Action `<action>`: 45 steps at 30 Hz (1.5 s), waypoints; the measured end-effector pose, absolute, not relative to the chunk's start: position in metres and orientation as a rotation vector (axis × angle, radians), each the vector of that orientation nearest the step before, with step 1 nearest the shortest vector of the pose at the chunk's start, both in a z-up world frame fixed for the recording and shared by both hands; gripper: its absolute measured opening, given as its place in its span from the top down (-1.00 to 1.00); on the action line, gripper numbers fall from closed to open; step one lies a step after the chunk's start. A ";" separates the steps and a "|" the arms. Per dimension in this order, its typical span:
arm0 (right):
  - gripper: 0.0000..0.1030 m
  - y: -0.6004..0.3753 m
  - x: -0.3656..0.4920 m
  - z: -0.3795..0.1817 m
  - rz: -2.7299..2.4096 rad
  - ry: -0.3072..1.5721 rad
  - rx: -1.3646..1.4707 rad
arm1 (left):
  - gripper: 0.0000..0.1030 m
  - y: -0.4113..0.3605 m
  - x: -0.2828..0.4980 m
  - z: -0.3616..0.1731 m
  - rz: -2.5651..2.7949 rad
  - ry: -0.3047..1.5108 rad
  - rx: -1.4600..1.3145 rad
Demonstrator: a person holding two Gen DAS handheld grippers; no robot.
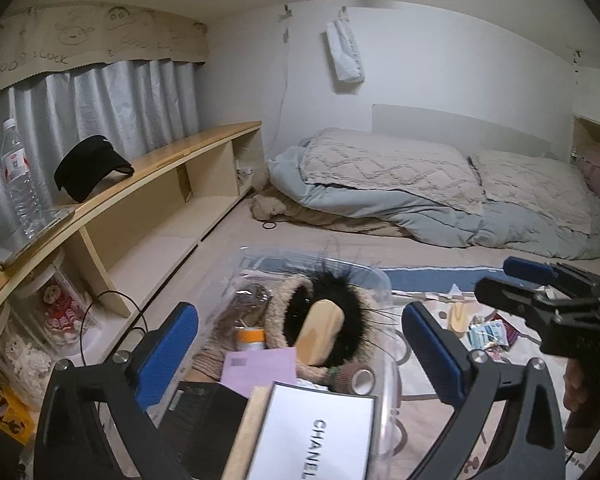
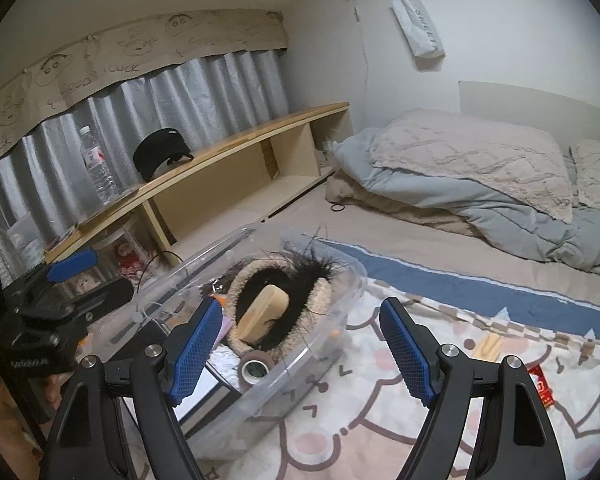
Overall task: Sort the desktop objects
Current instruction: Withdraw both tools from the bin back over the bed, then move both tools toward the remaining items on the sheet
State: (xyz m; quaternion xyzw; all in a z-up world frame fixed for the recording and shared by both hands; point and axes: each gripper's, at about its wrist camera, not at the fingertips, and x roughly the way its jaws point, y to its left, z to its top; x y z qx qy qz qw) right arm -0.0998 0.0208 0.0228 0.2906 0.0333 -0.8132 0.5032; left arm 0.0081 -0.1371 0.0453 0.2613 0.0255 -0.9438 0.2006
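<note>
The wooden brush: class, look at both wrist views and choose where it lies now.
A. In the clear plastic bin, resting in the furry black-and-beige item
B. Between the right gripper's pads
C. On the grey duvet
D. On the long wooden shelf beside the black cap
A: the wooden brush rests inside the furry item in the clear bin, and nothing sits between the open right gripper's pads.

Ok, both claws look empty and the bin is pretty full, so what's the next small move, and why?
Probably swing the open right claw toward the wooden piece lying loose on the blanket. Both claws hold nothing, and that piece lies outside the clear bin, nearer the right one.
</note>
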 end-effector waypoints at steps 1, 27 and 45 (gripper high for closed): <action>-0.64 0.023 -0.100 0.023 -1.971 0.078 0.697 | -0.99 -0.133 0.009 0.045 -2.644 0.070 0.730; -1.00 0.115 -0.117 0.023 -2.228 0.130 0.630 | -0.99 -0.077 0.007 0.049 -2.738 0.102 0.654; -1.00 0.150 -0.134 0.028 -2.324 0.150 0.623 | -0.99 -0.053 -0.012 0.047 -2.811 0.150 0.631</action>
